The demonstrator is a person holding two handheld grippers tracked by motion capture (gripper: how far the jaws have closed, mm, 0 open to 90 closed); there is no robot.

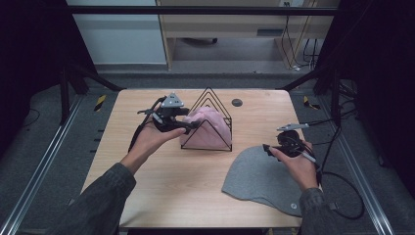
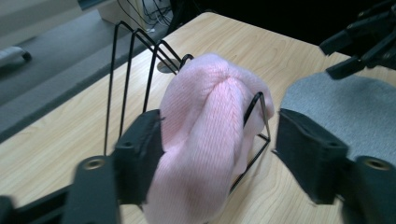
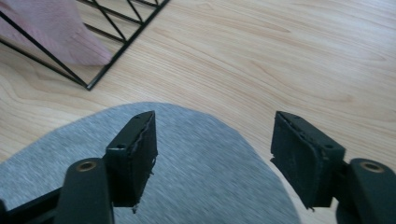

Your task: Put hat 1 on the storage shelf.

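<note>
The pink hat (image 2: pixel 205 140) runs off the left gripper view's bottom edge.

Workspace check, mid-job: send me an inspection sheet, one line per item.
Surface: wooden table.
Job's things: pink beanie tucked in black wire rack; grey beanie flat beside it.
Clutter: small dark disc behind the rack.
Grippers: left gripper open, jaws either side of the pink beanie; right gripper open above the grey beanie.
Cables: cable loops off the table's right edge.
Surroundings: grey floor, desk behind.
</note>
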